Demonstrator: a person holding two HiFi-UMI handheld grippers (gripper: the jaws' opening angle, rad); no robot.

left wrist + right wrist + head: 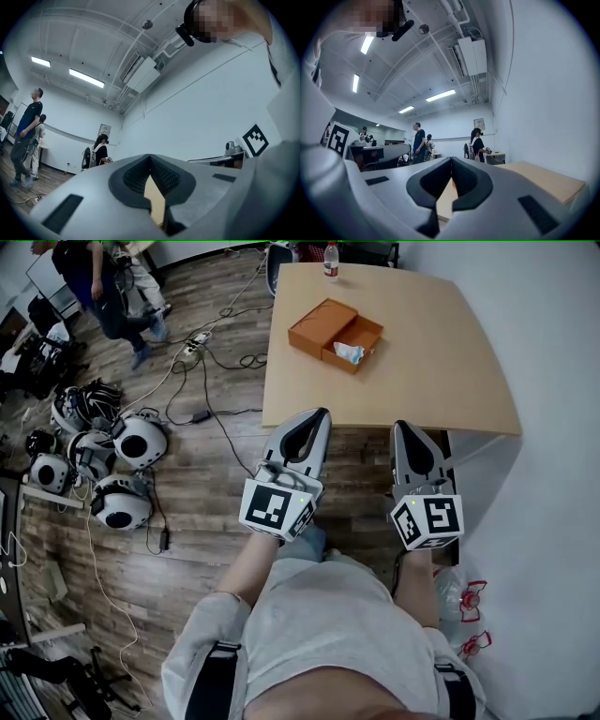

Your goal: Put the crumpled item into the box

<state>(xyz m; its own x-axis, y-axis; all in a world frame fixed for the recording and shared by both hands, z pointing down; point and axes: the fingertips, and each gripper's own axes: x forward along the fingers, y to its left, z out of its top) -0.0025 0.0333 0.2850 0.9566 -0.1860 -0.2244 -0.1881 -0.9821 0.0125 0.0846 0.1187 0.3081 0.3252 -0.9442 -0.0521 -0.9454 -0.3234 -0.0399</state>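
The crumpled item (349, 352), too small to identify, sits in the upper-centre box (323, 326), well above the left gripper (323, 414) and right gripper (401, 426), both with jaws pressed together.

No text can be read; the wall sign (478, 123) is too small to make out.

Upper centre: box (323, 324) on table (450, 381), crumpled item (349, 352) inside, bottle (331, 261) behind it at the top edge. Lower centre: left gripper (322, 414) and right gripper (401, 427) side by side, at the table's near edge. Middle left: helmets (122, 442) on floor.
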